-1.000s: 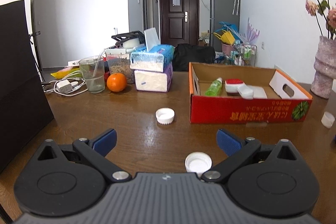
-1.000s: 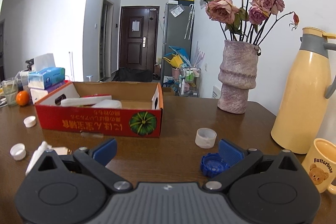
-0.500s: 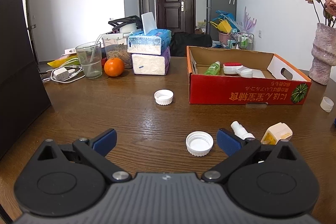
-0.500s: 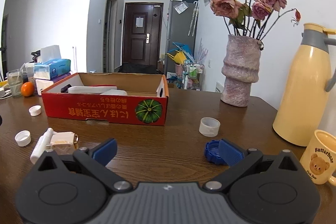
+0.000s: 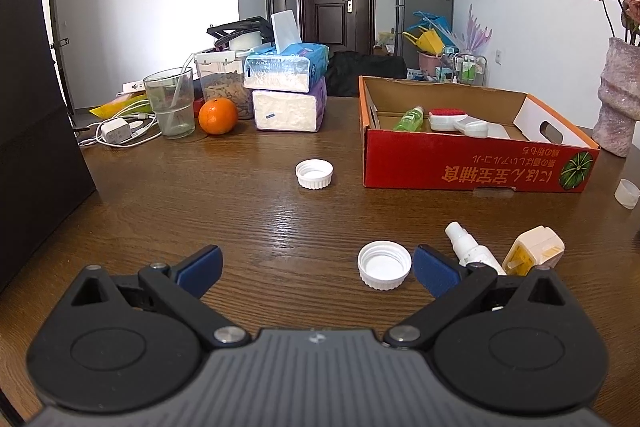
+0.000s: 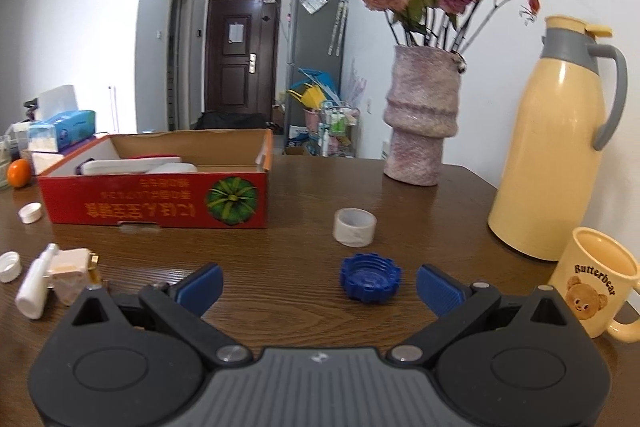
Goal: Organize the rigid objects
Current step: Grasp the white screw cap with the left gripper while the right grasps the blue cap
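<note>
On the brown wooden table (image 5: pixel 248 211) sits a red cardboard box (image 5: pixel 476 171) with a green bottle (image 5: pixel 409 118) and white items lying inside. Right of it stand a pink vase (image 6: pixel 420 135), a yellow thermos (image 6: pixel 548 163) and a bear mug (image 6: pixel 592 291). Both grippers hover low with jaws spread wide and empty. A blue cap (image 6: pixel 370 277) lies between the fingers of the right gripper (image 6: pixel 318 287); a white cap (image 5: pixel 384 270) lies just inside the right finger of the left gripper (image 5: pixel 318 271), with a small spray bottle (image 5: pixel 472 253) beside it.

Low tabletop views, shared red box (image 5: pixel 476 171)
</note>
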`<control>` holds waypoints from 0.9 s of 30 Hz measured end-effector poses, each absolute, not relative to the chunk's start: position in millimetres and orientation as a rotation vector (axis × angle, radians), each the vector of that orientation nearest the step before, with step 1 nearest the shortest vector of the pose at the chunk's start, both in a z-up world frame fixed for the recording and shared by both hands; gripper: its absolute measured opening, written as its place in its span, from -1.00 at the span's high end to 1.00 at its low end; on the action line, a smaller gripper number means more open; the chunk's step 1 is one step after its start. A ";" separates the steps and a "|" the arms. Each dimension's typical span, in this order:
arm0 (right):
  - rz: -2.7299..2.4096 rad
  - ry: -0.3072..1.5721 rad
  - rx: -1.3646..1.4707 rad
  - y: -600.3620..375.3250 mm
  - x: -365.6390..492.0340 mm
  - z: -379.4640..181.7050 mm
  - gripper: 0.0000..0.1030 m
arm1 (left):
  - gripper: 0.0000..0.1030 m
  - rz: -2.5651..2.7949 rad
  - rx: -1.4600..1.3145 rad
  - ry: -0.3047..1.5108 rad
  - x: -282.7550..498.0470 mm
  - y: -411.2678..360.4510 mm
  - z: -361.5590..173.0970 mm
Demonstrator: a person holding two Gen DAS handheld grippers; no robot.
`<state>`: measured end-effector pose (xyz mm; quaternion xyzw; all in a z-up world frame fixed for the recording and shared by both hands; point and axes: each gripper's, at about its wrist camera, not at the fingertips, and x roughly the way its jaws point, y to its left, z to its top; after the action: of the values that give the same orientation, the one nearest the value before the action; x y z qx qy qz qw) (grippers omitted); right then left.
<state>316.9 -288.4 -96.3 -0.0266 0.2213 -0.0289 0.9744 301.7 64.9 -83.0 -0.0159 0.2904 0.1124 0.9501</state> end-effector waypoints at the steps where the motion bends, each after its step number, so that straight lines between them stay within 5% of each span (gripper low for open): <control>1: -0.068 0.452 -0.053 -292.1 319.0 -97.5 -1.00 | -1.00 0.229 -0.031 0.593 302.2 64.7 -83.6; 27: -0.170 0.555 -0.031 -347.2 372.9 -120.8 -0.96 | -1.00 0.192 0.019 0.743 344.7 49.3 -118.9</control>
<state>372.9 -347.2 -120.8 -0.0153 0.2735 -0.0836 0.9581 344.7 49.3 -118.9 0.0095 0.3625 0.0937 0.9272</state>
